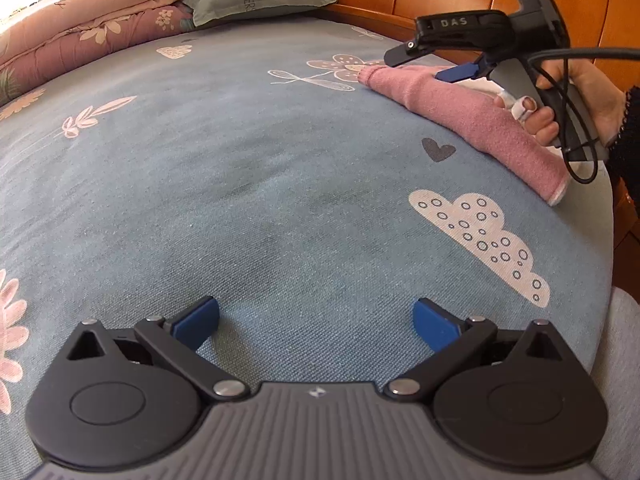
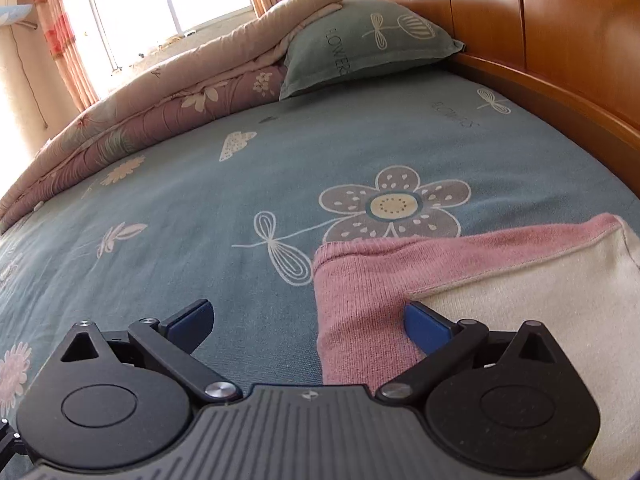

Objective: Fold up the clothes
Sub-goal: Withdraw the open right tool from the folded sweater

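— Fingers on the left gripper (image 1: 316, 322) were spread wide with nothing between them, hovering over bare sheet (image 1: 240, 184). What about the other side?

— The right gripper (image 2: 308, 326) was wide open too and held nothing. Its right pad (image 2: 420, 326) lay against the garment (image 2: 360, 304), at the seam where pink knit meets cream panel; the left pad stood over the sheet.

— Where was the garment?

— On the bed, near the edge by the person and not far from the headboard (image 2: 560, 40). In the left view it lay as a long pink strip under the right gripper, well away from the left one.

— So how to do this step well?

— My guess: close on the pink edge only, low and square, so one layer comes up cleanly. The knit looked soft and would likely sag, so bringing the left gripper over to pin or take the other end should keep the fold straight. Otherwise the strip could drag across the sheet and bunch.
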